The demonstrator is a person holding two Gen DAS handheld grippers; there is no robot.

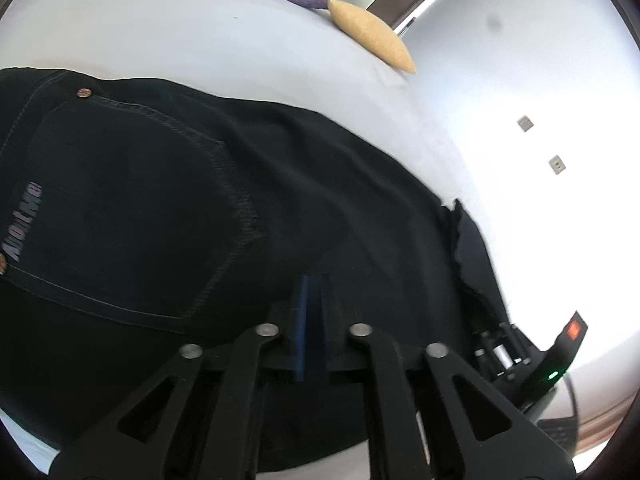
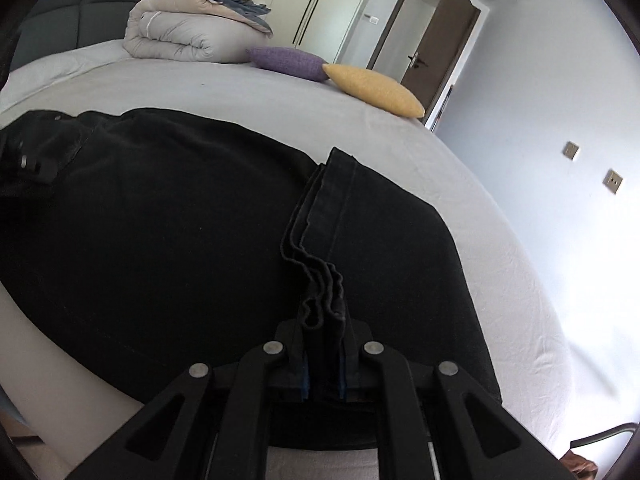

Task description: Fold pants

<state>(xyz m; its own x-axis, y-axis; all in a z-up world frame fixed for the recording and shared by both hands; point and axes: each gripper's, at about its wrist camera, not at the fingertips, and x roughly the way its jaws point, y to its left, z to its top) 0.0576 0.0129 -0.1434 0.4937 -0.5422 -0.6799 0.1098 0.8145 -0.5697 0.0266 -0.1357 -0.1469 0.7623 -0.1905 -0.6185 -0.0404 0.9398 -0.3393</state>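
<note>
Black jeans (image 1: 168,200) lie flat on the bed, with a back pocket (image 1: 132,216) facing up in the left wrist view. My left gripper (image 1: 316,282) hovers just over the cloth below that pocket. Its blue pads (image 1: 302,312) stand slightly apart with nothing between them, so it is open. In the right wrist view my right gripper (image 2: 323,330) is shut on the stacked leg hems (image 2: 320,240), which are laid back over the body of the jeans (image 2: 160,240). The right tool's casing (image 1: 556,356), with a green light, shows at the left view's lower right.
The jeans rest on a pale grey sheet (image 2: 500,260). A folded duvet (image 2: 188,28), a purple cushion (image 2: 288,62) and a yellow cushion (image 2: 376,90) lie at the far end. The bed's edge runs along the right; beyond it are a wall and a brown door (image 2: 436,40).
</note>
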